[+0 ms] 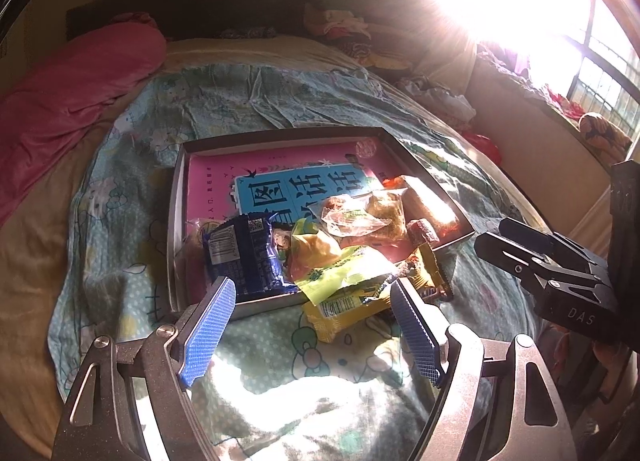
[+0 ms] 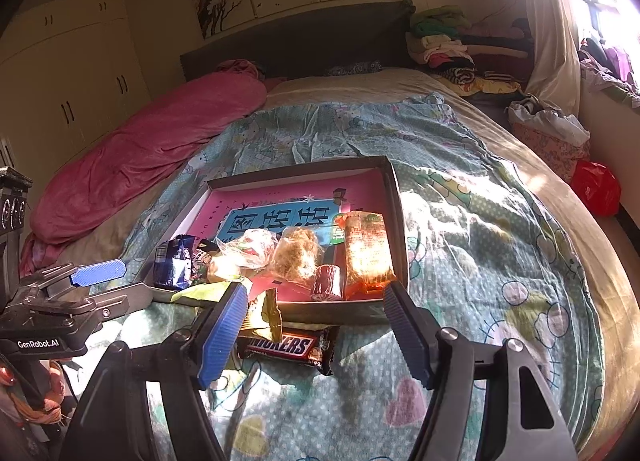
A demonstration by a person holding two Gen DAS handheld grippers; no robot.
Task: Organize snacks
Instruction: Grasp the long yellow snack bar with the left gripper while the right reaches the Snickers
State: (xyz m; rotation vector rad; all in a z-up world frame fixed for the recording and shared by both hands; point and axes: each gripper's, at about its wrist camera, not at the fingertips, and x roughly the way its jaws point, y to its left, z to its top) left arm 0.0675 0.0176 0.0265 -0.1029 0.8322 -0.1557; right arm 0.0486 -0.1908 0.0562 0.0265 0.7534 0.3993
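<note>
Your left gripper (image 1: 312, 293) and right gripper (image 2: 314, 301): jaws wide, holding nothing. Most wrapped snacks already sit in the shallow pink-floored cardboard box (image 2: 394, 197). Brown Snickers bar (image 2: 286, 347) and yellow packet (image 1: 344, 305) remain outside on the cartoon-print bedsheet (image 2: 480, 229).

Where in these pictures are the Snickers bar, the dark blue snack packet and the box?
Snickers bar (image 2: 286, 347): right wrist view, on the printed name across the wrapper's middle.
Dark blue snack packet (image 1: 244, 257): left wrist view, on the wrapper's middle.
Box (image 2: 394, 197): right wrist view, on its right wall.
</note>
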